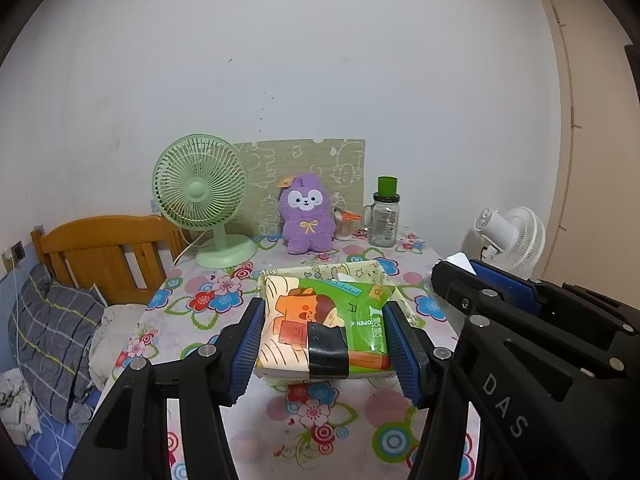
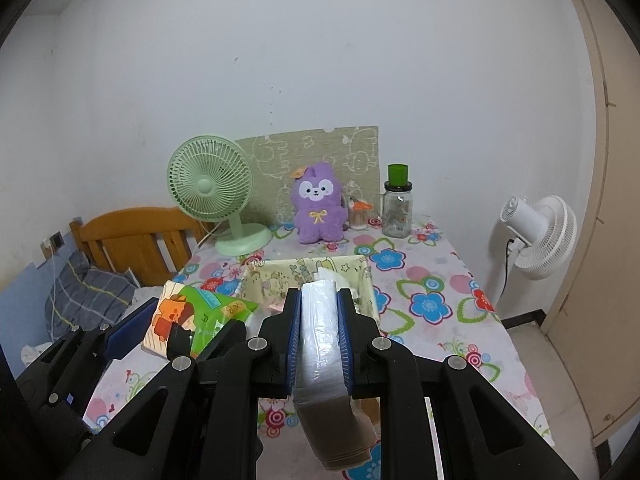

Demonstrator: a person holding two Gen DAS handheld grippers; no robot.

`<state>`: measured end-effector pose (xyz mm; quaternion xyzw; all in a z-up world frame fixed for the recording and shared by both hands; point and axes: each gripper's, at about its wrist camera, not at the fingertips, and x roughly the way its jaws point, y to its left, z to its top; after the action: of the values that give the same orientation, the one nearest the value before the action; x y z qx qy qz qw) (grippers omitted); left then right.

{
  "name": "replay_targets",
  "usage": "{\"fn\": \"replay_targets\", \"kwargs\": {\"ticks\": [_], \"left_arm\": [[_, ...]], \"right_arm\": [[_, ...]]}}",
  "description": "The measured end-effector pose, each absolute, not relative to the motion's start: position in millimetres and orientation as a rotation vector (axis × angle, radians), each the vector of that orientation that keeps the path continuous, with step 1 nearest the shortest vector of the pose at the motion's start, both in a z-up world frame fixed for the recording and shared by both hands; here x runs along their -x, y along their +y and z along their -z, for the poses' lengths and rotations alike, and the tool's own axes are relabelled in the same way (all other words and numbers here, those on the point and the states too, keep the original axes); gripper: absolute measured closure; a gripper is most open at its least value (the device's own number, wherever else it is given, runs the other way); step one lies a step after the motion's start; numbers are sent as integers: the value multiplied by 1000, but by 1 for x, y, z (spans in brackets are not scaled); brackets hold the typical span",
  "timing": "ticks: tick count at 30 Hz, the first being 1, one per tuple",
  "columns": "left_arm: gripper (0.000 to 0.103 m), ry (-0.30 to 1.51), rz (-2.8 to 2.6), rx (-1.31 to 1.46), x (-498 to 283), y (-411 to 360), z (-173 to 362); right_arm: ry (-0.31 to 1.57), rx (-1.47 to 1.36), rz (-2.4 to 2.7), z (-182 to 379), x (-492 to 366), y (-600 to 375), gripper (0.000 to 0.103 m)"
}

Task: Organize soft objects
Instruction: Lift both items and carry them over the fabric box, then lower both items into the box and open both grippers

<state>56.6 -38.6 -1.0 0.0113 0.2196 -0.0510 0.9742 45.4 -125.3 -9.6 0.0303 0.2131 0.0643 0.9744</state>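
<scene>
My left gripper (image 1: 324, 344) is shut on a green and yellow tissue pack (image 1: 320, 320) with a cartoon dog and a strip of black tape. The blue pads press its two sides, and it hangs above the flowered tablecloth (image 1: 208, 300). My right gripper (image 2: 319, 300) is shut on a narrow white plastic-wrapped pack (image 2: 320, 328) with a beige lower end. Just beyond both packs a yellow cartoon-print fabric basket (image 2: 276, 276) stands open on the table. A purple plush toy (image 2: 320, 208) sits upright at the back. The tissue pack (image 2: 192, 312) also shows at the left in the right wrist view.
At the table's back stand a green desk fan (image 1: 200, 196), a glass jar with a green lid (image 1: 385, 216) and a patterned board (image 1: 320, 160) against the wall. A wooden bed headboard (image 1: 108, 252) and a grey pillow (image 1: 52, 328) lie left. A white floor fan (image 2: 540, 236) stands right.
</scene>
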Motion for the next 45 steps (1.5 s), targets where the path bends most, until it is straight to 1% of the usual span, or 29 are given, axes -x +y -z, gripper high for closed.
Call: {"fn": "replay_targets", "kwargs": {"ticks": [12,19,33,38,40,42,45], "left_arm": [[43,476,76,-20,-120,-33,4],[43,513,68,-1,-162,-28,14],[42,656,84,42,-225,-21,60],[40,719,91,35,-236,-22,79],[37,732,94,36,-238,-23,84],[26,733,96,40,-239,-22,86],[15,727,102,35,-240,-21,86]], "right_arm": [[460,-62,-156,9,-113,-120,83],[481,-53,-154,16,-156,-116,83],[572,-62,-171,52,-221,-110,83],[601,-65,-177,64,-234,-110,83],[610,-67,-177,68,-238,-110,83],[616,-69,-182,71,-241,-109,83],[623,-70,-185,74,-245,-109,83]]}}
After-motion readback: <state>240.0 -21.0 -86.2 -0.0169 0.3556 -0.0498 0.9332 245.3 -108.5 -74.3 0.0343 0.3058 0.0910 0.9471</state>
